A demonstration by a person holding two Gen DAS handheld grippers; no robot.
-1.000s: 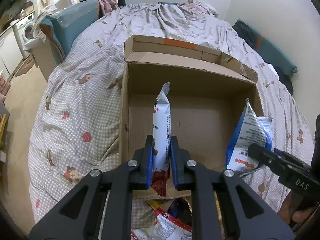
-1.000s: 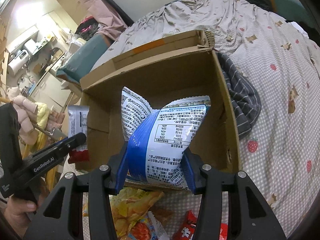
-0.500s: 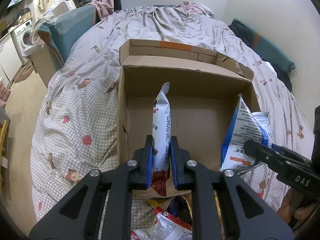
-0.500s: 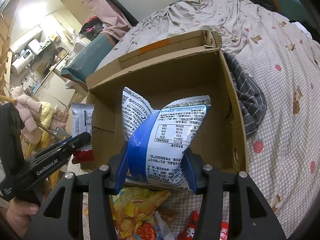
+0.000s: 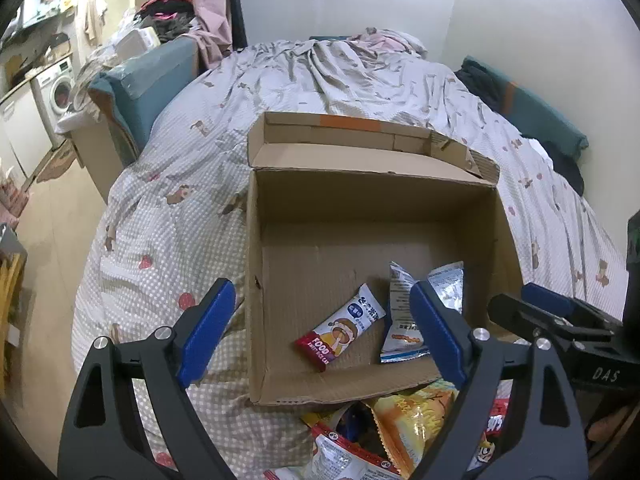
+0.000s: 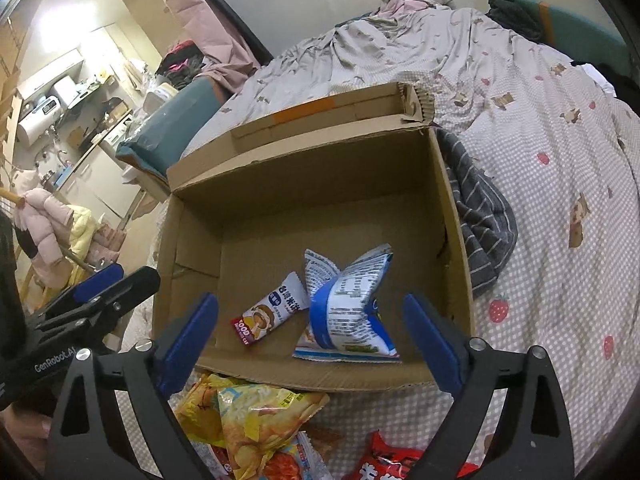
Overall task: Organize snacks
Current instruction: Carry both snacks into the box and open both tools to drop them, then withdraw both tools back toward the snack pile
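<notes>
Box: open brown cardboard box on your checked bedspread.
Contents: white-and-red snack bar packet lies flat beside the crumpled blue-and-white snack bag near the front wall.
Left gripper: jaws opening, nothing between.
Right gripper: jaws opening, clear of bag.
Surroundings: yellow crisp bags piled before the box.

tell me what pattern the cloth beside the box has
Dark grey with thin pale stripes, clearest in the right wrist view.
</notes>
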